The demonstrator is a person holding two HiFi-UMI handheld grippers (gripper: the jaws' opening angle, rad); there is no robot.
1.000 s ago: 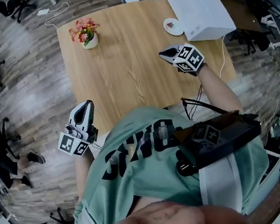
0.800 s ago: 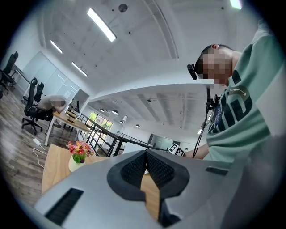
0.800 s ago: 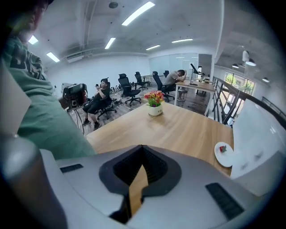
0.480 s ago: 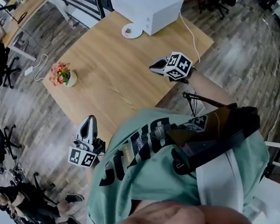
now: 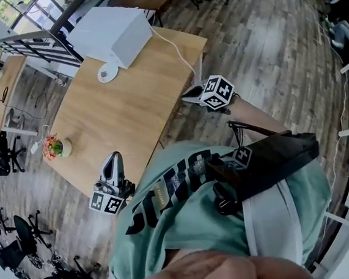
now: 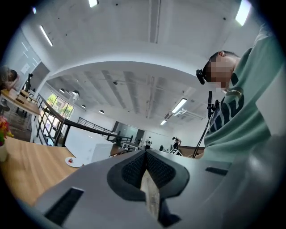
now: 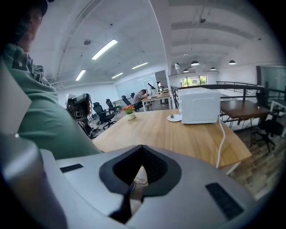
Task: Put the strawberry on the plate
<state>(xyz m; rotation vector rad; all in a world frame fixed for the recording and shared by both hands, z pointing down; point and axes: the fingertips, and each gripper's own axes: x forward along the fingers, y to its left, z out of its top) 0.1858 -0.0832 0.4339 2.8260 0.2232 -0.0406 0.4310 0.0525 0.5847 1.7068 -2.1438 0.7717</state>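
Note:
A small white plate sits on the wooden table beside a white box, with the red strawberry lying on it. The plate also shows far off in the left gripper view, and the plate in the right gripper view. My left gripper hovers over the table's near edge, shut and empty, far from the plate. My right gripper hangs just off the table's right edge over the floor, also shut with nothing between its pads.
A flower pot stands at the table's left corner. A white cable runs from the box over the table's edge. Office chairs and other desks stand around on the wooden floor. The person's green shirt fills the lower view.
The view has swung round, so the table now lies up and to the left. My right gripper has come off the tabletop to beyond its edge. Both grippers stay shut.

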